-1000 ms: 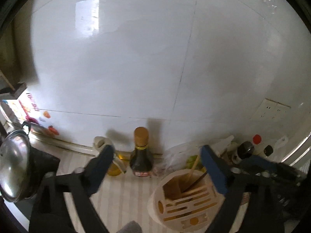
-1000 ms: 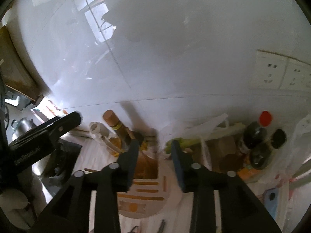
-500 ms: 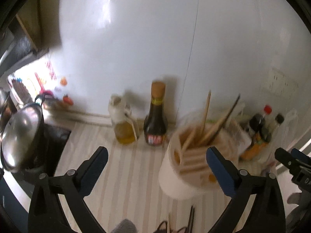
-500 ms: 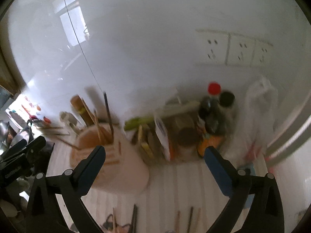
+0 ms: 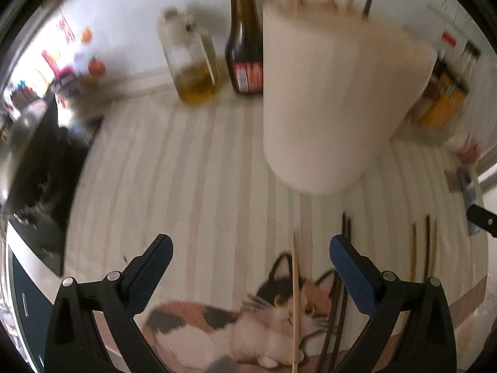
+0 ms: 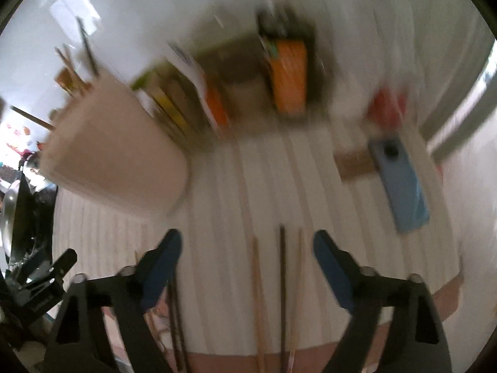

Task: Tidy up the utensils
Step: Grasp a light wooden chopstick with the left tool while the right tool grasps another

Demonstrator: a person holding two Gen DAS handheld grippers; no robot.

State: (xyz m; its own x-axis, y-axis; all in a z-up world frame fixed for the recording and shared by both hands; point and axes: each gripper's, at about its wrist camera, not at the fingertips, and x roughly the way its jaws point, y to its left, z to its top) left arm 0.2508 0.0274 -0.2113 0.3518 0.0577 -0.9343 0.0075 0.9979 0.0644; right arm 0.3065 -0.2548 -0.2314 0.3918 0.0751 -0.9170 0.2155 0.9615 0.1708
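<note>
left gripper (image 5: 250,253): jaws spread wide, nothing held; one pale chopstick (image 5: 295,298) lay on the mat between them, not touched.
right gripper (image 6: 247,247): jaws apart and empty, just closed in a bit from wider; three loose chopsticks (image 6: 282,279) lay on the mat between them, pads clear of them.
mat (image 5: 198,186): striped cloth with a calico cat print (image 5: 248,320) at the near edge.
dark chopsticks (image 5: 344,267): just beside the left gripper's right finger.
utensil holder (image 5: 329,93): cream cylinder, upright, past the loose chopsticks, several sticks standing in it.
far: oil bottle (image 5: 192,59), dark sauce bottle (image 5: 243,43) at the wall; blue phone (image 6: 400,180) to the right, blurred.
</note>
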